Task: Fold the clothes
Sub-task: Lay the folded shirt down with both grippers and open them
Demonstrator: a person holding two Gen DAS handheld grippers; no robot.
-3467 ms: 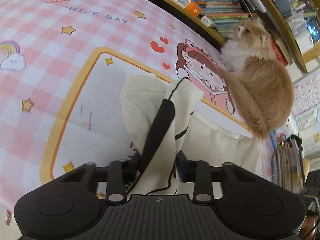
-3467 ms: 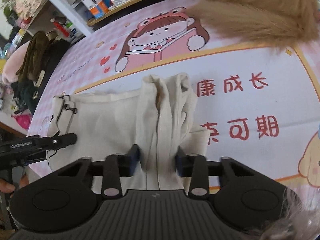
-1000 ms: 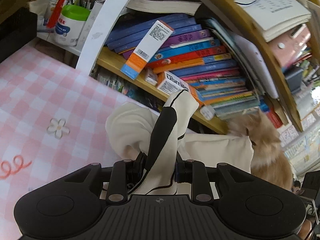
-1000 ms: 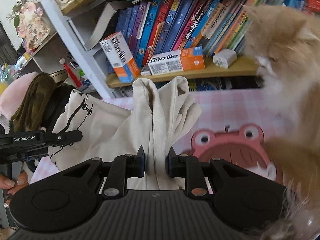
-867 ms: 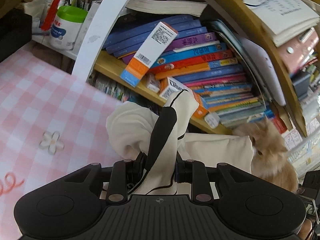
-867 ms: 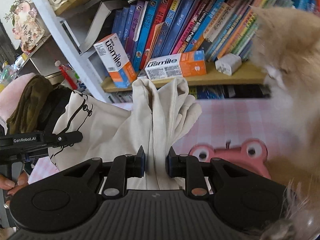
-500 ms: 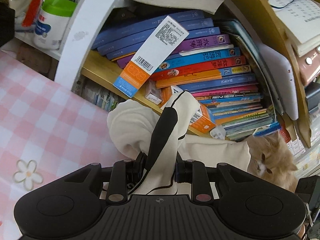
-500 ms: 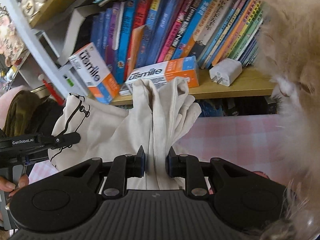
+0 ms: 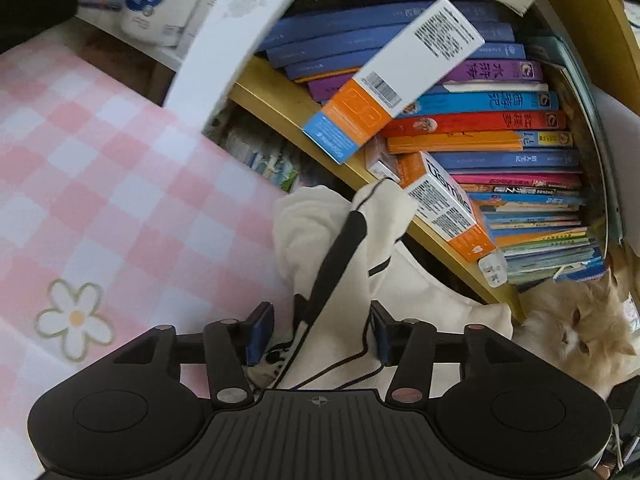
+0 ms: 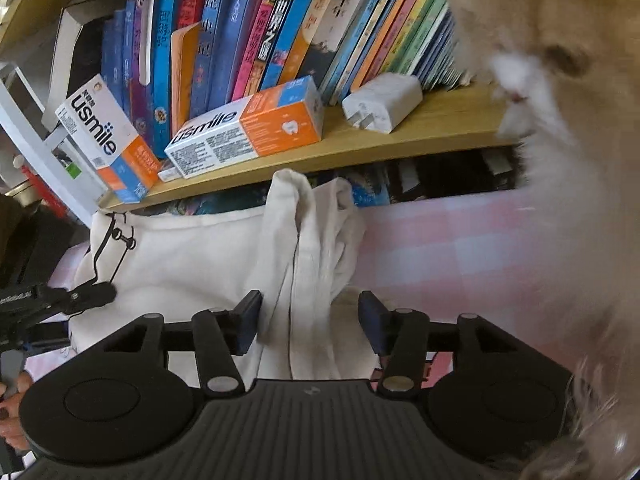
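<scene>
A cream garment with black trim (image 9: 352,248) lies between the fingers of my left gripper (image 9: 318,330), whose jaws stand apart around the bunched cloth. The same cream garment (image 10: 192,256) stretches across the right wrist view, its bunched corner between the spread fingers of my right gripper (image 10: 310,322). Both grippers are open, with the cloth loose between the pads. The left gripper also shows at the left edge of the right wrist view (image 10: 60,300). The cloth sits over the far edge of the pink checked mat (image 9: 100,184), close to the bookshelf.
A wooden bookshelf (image 10: 400,136) full of books stands right behind the mat, with toothpaste boxes (image 10: 248,128) and a white charger (image 10: 382,102) on it. A fluffy orange cat (image 10: 560,160) sits close on the right; it also shows in the left wrist view (image 9: 576,332).
Both grippers have opened; their jaws were shut on the garment half a second ago. Both have moved further toward the bookshelf with the cloth.
</scene>
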